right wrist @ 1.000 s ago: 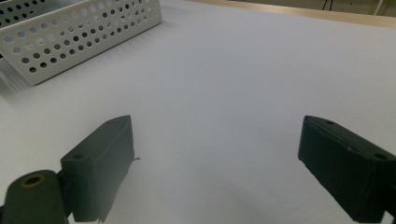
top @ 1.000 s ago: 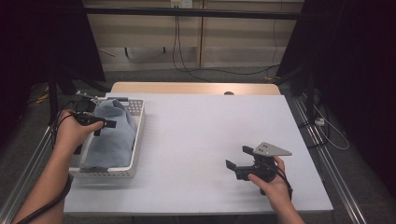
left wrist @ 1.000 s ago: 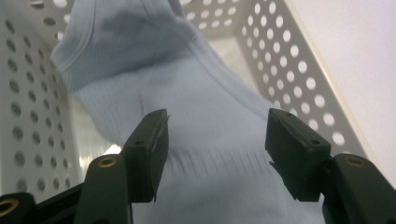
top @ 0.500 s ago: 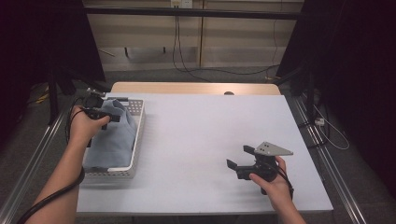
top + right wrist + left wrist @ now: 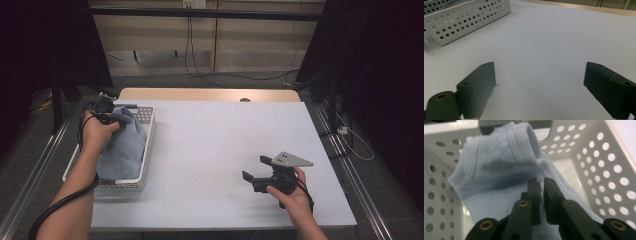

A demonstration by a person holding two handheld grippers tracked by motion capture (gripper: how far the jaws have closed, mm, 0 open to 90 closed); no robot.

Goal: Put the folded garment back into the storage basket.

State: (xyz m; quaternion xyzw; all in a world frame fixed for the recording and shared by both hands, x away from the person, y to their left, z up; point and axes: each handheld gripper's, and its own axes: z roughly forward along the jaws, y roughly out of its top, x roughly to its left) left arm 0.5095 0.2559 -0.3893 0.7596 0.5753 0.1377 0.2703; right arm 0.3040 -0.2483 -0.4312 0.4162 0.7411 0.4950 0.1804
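Observation:
A light blue garment (image 5: 123, 148) lies bunched in a white perforated basket (image 5: 121, 184) at the table's left side. My left gripper (image 5: 119, 120) reaches down into the basket at the garment's far end. In the left gripper view its jaws have just been closing and now pinch a fold of the blue fabric (image 5: 499, 170) between the pads, so the left gripper (image 5: 542, 183) is shut on it. My right gripper (image 5: 253, 168) rests low over the white table (image 5: 225, 135) at the front right. Its jaws (image 5: 539, 72) are wide open with nothing between them.
The basket wall (image 5: 609, 165) surrounds the garment closely on both sides. Farther off in the right gripper view stands the basket's side (image 5: 466, 20). A wooden strip (image 5: 210, 94) borders the table's far edge, with cables on the floor beyond. Metal rails run along both sides.
My left hand has moved toward the basket's far end and down onto the garment, and its jaws have closed on the fabric. The right hand has stayed still.

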